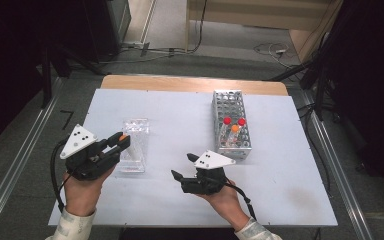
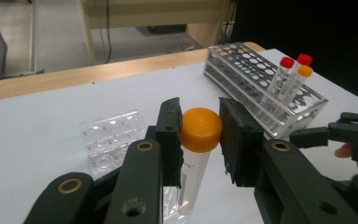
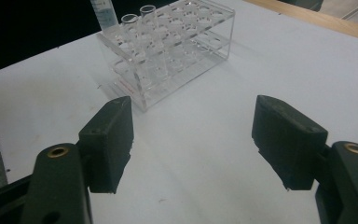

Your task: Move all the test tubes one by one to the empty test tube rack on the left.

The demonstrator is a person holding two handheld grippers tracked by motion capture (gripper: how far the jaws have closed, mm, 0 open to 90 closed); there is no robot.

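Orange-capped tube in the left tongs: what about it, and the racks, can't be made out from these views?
- Orange-capped tube: lower end cut off by the bottom edge of the left gripper view; the left tongs cover all but its cap in the high view.
- Its contents: too unclear to tell.
- Clear rack: red markings too small to read.
- Metal rack: three capped tubes' lower parts hidden inside it.

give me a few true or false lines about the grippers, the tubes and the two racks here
1. The left gripper is shut on an orange-capped tube. True.
2. The right gripper holds a red-capped tube. False: its jaws are wide apart with nothing between them.
3. The big rack holds three capped tubes, two red and one orange. True.
4. The small clear rack is stacked on the big rack. False: it sits on the table, apart, near the left gripper.
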